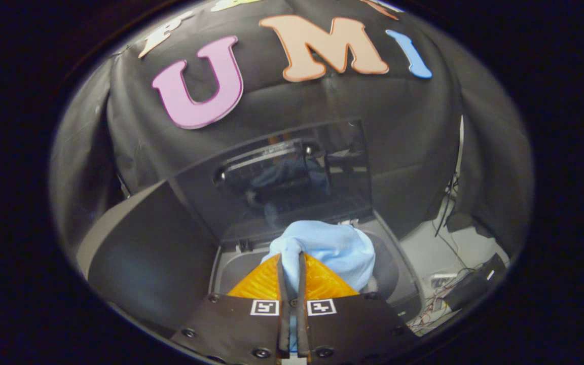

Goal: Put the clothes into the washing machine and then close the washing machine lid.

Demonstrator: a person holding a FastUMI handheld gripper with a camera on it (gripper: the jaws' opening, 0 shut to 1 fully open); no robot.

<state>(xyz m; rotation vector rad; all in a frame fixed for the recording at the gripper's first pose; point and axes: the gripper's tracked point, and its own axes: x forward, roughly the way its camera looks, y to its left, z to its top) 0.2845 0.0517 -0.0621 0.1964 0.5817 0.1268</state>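
Observation:
A light blue cloth (330, 248) bunches up just ahead of my fingers, and a fold of it runs down between them. My gripper (292, 256) is shut on that cloth, holding it above the open top of the washing machine (228, 266). The machine's grey rim and dark tub opening lie below and beyond the cloth. Its see-through lid (282, 177) stands raised behind the opening, leaning toward the booth's back wall.
A large dark curved surface (140, 253) sits to the left of the machine. On the right, a pale floor strip (439, 248) carries loose cables and a dark box (474, 286). Black cloth walls close the booth behind and beside the machine.

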